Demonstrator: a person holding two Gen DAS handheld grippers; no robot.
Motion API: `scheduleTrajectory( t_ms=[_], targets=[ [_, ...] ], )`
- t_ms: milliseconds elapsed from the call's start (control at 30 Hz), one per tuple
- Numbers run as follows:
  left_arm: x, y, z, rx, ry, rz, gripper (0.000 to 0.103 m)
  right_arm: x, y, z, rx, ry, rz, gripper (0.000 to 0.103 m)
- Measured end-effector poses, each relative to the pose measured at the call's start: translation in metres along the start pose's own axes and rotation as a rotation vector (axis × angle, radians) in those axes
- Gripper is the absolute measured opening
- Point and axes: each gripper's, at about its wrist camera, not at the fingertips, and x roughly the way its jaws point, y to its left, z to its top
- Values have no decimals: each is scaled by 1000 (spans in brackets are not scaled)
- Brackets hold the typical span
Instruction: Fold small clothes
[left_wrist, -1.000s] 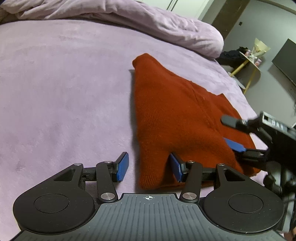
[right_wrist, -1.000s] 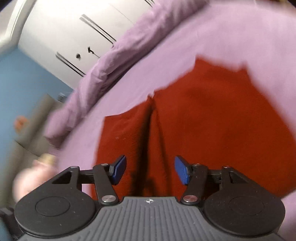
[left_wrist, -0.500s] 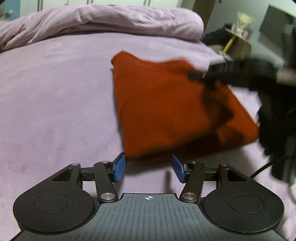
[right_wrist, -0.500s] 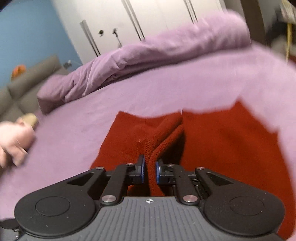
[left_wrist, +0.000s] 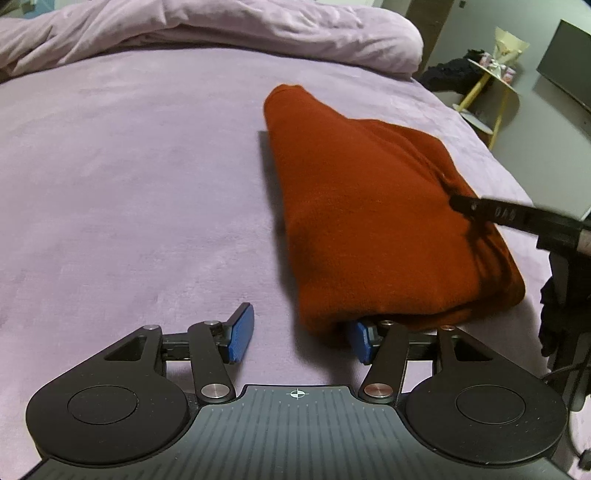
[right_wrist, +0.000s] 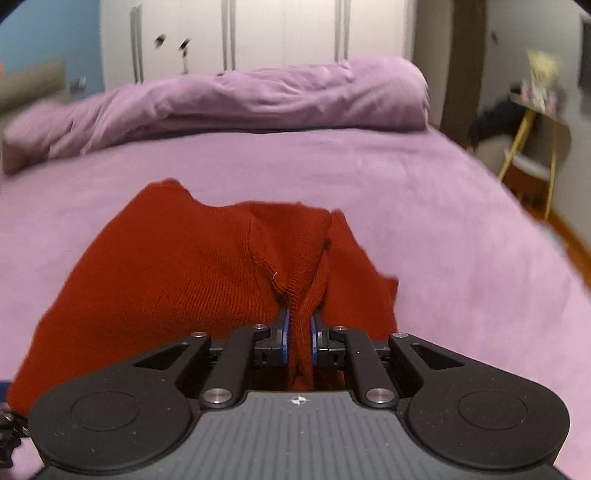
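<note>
Rust-red knit garment (right_wrist: 177, 280) bunched between right gripper (right_wrist: 298, 332) jaws

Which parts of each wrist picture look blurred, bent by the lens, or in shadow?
Left wrist view: the sweater is fairly sharp and casts a dark shadow on the bedspread along its left edge; the right gripper coming in from the side is smeared; the far bedding curves from the fisheye. Right wrist view: the wardrobe and stool are blurred, while the knit near the right gripper's pads stays crisp.
</note>
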Motion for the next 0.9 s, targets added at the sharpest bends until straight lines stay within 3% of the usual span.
scheduleTrajectory(
  t_ms=[100, 167, 233, 267, 300, 367, 500, 600, 733, 767, 800, 900],
  targets=[
    [-1, 1, 3, 11, -1, 2, 60, 0, -20, 3, 187, 8, 110, 26],
    [-1, -2, 3, 20, -1, 11, 59, 7, -29, 4, 289, 22, 175, 28],
    [-2, -6, 1, 29, -1, 20, 59, 20, -29, 9, 331, 36, 219, 29],
    [-3, -9, 0, 35, -2, 28, 59, 26, -27, 10, 334, 42, 221, 23],
    [-3, -11, -1, 39, -2, 33, 59, 29, -26, 13, 322, 40, 213, 11],
    [-6, -12, 0, 35, -5, 37, 59, 21, -19, 15, 232, 16, 146, 10],
    [-7, -9, -2, 11, 2, 22, 61, -4, -5, 19, 71, -126, -33, 9],
    [-6, -11, -3, 3, 5, 21, 61, 4, -12, 11, 39, -87, -124, 10],
    [-7, -11, -3, -1, 8, 27, 60, 19, -22, -1, -4, -33, -116, 14],
    [-8, -9, -3, -7, 9, 23, 60, 15, -25, 2, 14, -43, -107, 23],
    [-8, -7, -3, -15, 11, 20, 60, 5, -33, 5, 70, -53, -85, 31],
    [-8, -5, 0, -44, 15, 9, 60, -30, -60, -4, 266, -68, -6, 42]
  ],
)
